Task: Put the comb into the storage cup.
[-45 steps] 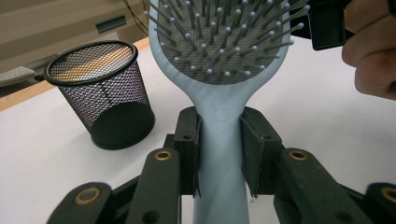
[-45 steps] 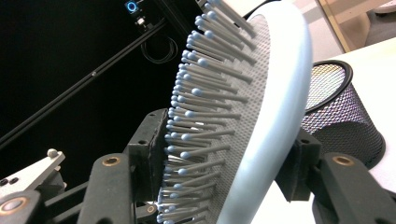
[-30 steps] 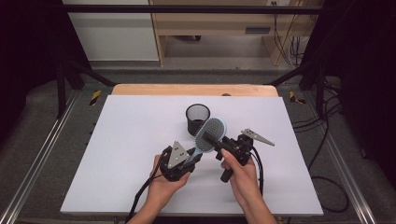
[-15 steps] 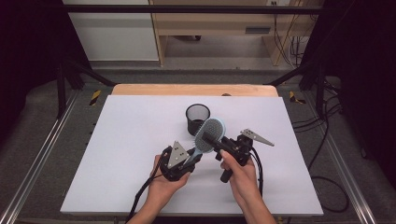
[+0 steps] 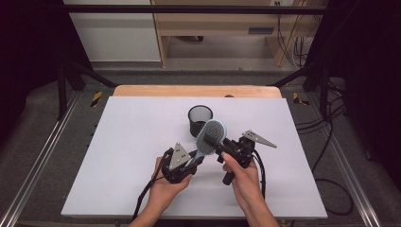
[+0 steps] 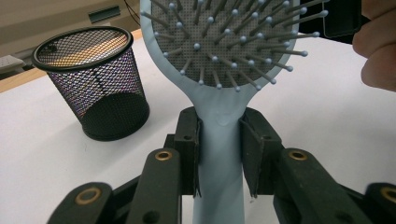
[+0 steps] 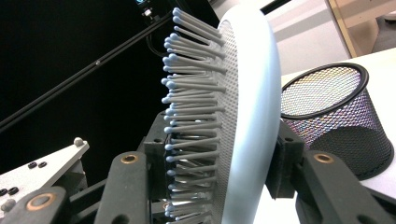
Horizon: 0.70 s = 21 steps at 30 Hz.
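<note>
White tabletop: pale blue hairbrush held aloft, long axis running from left gripper, pinching its handle, up to right gripper, just closed across its head; mesh cup just beyond.

White table top, wooden strip along far edge; black mesh cup standing upright mid-table.

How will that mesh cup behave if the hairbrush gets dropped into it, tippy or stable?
The mesh cup is probably light: thin see-through wire walls, so a nudge could slide it on the smooth white table. The hairbrush looks longer than the cup is tall, with a wide head, so leaning on the rim it may tip the cup.
</note>
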Available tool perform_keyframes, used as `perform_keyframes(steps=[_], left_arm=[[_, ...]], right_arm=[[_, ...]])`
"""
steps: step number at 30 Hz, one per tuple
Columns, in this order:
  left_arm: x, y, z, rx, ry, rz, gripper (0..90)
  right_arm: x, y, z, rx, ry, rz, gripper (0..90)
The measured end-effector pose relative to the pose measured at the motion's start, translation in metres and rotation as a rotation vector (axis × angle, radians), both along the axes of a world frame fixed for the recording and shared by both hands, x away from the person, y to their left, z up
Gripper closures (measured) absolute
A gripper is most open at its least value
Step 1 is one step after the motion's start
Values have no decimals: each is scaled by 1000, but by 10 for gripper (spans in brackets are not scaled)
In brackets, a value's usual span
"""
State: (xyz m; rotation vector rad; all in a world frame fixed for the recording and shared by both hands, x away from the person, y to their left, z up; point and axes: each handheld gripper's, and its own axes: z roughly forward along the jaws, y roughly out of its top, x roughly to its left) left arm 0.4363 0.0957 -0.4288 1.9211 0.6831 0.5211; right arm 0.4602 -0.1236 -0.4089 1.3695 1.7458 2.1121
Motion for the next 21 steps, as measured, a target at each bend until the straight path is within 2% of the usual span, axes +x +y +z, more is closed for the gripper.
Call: perform_keyframes(steps=[21], left_arm=[[1,2,-1,-11,12,1,694]], right_arm=[[-2,5,2,-25,-23,-10,547]])
